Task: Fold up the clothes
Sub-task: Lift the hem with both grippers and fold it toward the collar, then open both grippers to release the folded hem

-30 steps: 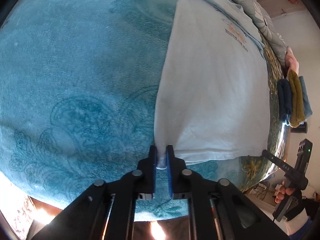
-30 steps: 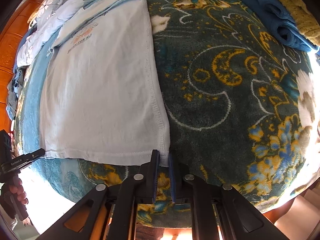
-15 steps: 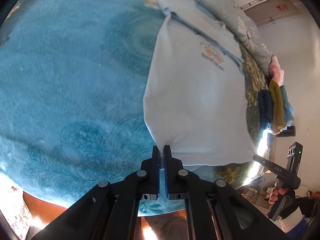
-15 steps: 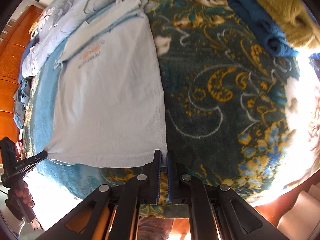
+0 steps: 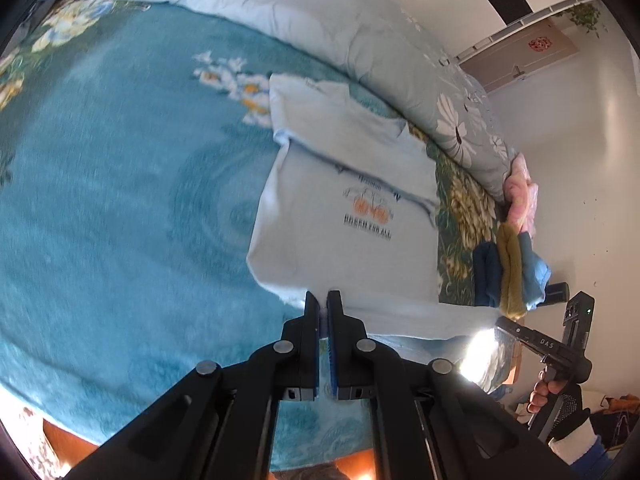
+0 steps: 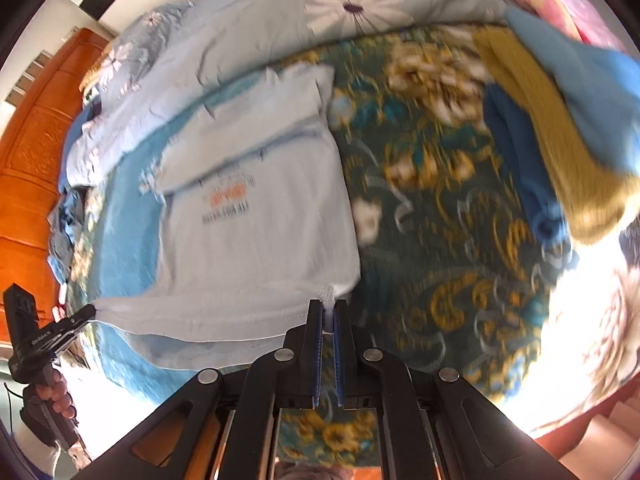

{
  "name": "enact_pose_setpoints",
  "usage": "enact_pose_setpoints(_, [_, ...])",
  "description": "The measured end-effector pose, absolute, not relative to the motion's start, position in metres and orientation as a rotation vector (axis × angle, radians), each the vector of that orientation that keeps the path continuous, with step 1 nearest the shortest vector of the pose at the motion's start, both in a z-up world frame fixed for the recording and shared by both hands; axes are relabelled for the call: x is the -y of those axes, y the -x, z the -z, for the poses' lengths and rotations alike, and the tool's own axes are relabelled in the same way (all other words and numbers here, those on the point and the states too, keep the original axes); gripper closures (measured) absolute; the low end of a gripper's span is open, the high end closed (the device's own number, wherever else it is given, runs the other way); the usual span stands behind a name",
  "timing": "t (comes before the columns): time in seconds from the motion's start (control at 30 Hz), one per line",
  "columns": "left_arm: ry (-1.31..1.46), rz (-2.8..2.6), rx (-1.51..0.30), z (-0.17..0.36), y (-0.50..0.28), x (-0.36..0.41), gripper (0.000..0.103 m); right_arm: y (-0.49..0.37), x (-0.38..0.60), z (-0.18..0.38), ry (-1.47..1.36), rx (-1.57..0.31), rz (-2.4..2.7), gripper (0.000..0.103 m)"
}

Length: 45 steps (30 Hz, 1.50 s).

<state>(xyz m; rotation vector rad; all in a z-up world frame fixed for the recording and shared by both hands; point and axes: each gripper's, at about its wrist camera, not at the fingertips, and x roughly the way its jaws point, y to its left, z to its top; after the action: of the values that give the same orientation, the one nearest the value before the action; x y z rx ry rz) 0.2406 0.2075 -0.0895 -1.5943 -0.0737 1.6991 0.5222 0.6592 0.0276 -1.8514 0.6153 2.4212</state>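
A pale blue T-shirt (image 5: 344, 240) with an orange and black print lies on the bed, its sleeves folded in. My left gripper (image 5: 323, 300) is shut on the hem's left corner. My right gripper (image 6: 327, 307) is shut on the hem's right corner, where the T-shirt (image 6: 256, 240) bunches into a small tuft. The hem is lifted off the bed and stretched taut between the two grippers, doubling back over the lower body of the shirt. Each view shows the other gripper at its edge, held by a hand.
A teal blanket (image 5: 120, 200) and a dark floral blanket (image 6: 440, 220) cover the bed. Folded clothes (image 6: 560, 140) in navy, mustard and light blue are stacked at the right. A grey floral duvet (image 5: 340, 20) lies along the far side. A wooden headboard (image 6: 36, 152) stands left.
Both grippers have risen and moved forward with the hem corners, lifting the lower edge off the bed. More of the shirt's print and the far duvet has come into view.
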Motion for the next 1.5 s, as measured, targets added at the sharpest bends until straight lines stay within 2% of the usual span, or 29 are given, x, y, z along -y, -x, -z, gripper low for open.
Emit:
enact_pose_setpoints(0.2, [1.585, -1.725, 0.079, 0.075, -0.187, -0.251, 0.100, -0.450, -0.667, -0.043, 1.835, -0.605, -2.475, 0.098])
enact_pose_setpoints(0.43, [1.594, -1.764, 0.057, 0.078, -0.122, -0.311, 0.100, -0.350, -0.672, -0.035, 1.866, -0.577, -2.496, 0.098])
enact_pose_setpoints(0.9, [1.698, -1.785, 0.006, 0.148, -0.031, -0.412, 0.100, -0.195, -0.694, 0.035, 1.995, -0.549, -2.420, 0.098])
enact_pose_setpoints(1.13, [1.774, -1.785, -0.022, 0.186, -0.019, -0.427, 0.099, -0.169, -0.695, 0.074, 2.062, -0.515, -2.392, 0.098])
enact_pose_setpoints(1.4, [1.833, -1.768, 0.055, 0.191, -0.015, -0.422, 0.098, -0.166, -0.696, 0.090, 2.088, -0.503, -2.387, 0.094])
enact_pose_setpoints(1.5, [1.823, -1.749, 0.068, 0.179, -0.019, -0.419, 0.091, -0.172, -0.697, 0.079, 2.050, -0.499, -2.416, 0.093])
